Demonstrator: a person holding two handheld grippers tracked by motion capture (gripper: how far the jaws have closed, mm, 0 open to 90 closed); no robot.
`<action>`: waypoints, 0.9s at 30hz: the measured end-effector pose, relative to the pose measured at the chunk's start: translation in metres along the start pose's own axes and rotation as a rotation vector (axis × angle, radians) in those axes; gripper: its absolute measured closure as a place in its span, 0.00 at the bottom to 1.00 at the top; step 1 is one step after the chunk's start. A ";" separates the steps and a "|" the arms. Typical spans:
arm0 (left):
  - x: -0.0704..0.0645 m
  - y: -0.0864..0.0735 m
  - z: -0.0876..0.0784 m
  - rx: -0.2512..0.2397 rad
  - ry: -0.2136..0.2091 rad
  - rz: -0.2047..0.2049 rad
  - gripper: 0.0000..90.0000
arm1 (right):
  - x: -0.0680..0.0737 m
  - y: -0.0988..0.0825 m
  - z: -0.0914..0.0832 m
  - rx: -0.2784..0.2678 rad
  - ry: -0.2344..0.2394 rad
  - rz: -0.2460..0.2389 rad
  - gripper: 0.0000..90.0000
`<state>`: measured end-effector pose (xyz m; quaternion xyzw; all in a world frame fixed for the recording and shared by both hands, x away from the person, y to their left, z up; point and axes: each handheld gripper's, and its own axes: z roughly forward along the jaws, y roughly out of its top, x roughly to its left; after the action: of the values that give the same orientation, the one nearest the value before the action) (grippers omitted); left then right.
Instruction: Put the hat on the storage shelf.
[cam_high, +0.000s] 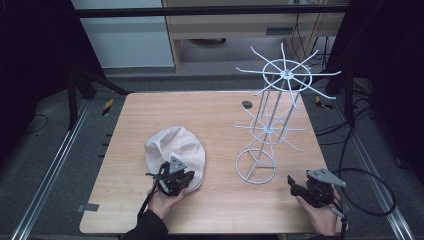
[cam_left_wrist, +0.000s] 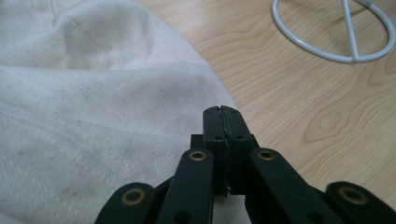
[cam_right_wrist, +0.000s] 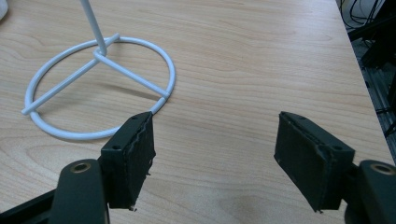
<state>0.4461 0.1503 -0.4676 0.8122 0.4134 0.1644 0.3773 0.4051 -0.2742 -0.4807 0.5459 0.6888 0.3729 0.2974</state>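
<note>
left gripper (cam_left_wrist: 221, 112): jaws pressed together at edge of crumpled cream cloth hat (cam_high: 175, 150), grip on it unclear | right gripper (cam_right_wrist: 215, 154): jaws spread wide, empty, near white wire rack's ring base (cam_right_wrist: 100, 88) | light wooden table (cam_high: 210, 120)

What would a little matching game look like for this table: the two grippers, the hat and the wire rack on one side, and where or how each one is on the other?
Things:
1. left gripper
2. right gripper
3. hat
4. rack

States:
A. stands upright on a ring base, on the right half of the table
B. jaws wide apart above bare wood
C. lies crumpled, cream-coloured, left of the rack
D. jaws pressed together at the hat's near edge

Pairs: 1-D, 2-B, 3-C, 4-A
</note>
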 end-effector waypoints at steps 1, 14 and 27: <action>0.000 -0.001 -0.001 0.004 -0.001 0.002 1.00 | 0.000 0.000 0.000 -0.001 -0.001 -0.002 0.32; 0.011 -0.017 -0.025 0.029 -0.019 0.001 1.00 | -0.001 -0.001 -0.001 -0.003 -0.006 0.004 0.31; 0.033 -0.038 -0.054 0.035 0.018 -0.036 1.00 | -0.003 -0.001 -0.001 -0.003 -0.009 0.002 0.31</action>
<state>0.4146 0.2164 -0.4618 0.8097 0.4340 0.1575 0.3622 0.4047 -0.2769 -0.4813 0.5479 0.6865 0.3716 0.3009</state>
